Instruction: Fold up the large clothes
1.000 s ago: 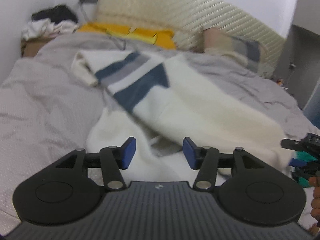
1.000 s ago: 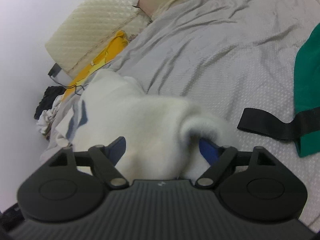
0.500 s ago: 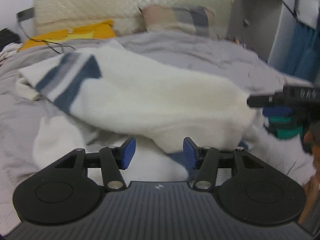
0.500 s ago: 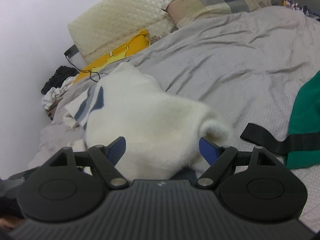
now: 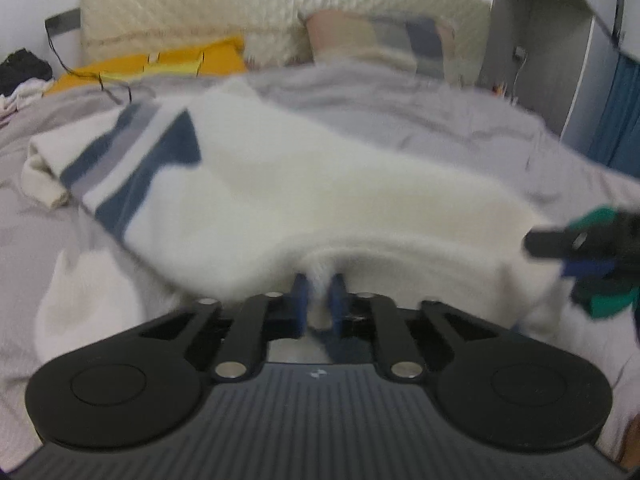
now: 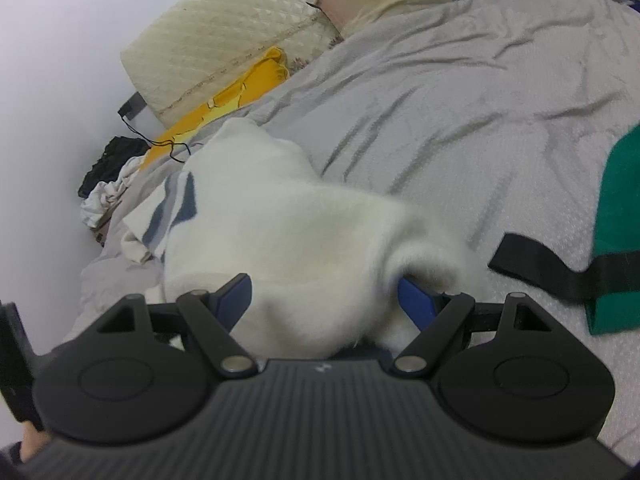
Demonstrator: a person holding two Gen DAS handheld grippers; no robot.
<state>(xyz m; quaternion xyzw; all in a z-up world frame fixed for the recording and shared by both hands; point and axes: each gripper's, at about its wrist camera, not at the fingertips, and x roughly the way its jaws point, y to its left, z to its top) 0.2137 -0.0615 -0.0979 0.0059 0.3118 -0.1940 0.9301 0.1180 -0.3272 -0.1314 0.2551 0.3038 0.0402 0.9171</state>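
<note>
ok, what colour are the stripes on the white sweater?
Dark blue and grey bands across the white sweater, at its far left end. Clearest in the left wrist view.

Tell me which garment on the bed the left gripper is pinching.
The fluffy white sweater with blue and grey stripes: the left gripper is closing on its near edge. The green garment lies apart, off to the right.

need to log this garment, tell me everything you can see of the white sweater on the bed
The white sweater is fluffy, thick knit by its look, cream-white with dark blue and grey stripes on one part at its far left. It lies crumpled, partly doubled over, on the grey bedspread. The left gripper is closing, a fold of its near edge between the pads. A bunched part sits between the right gripper's wide-apart blue pads.
</note>
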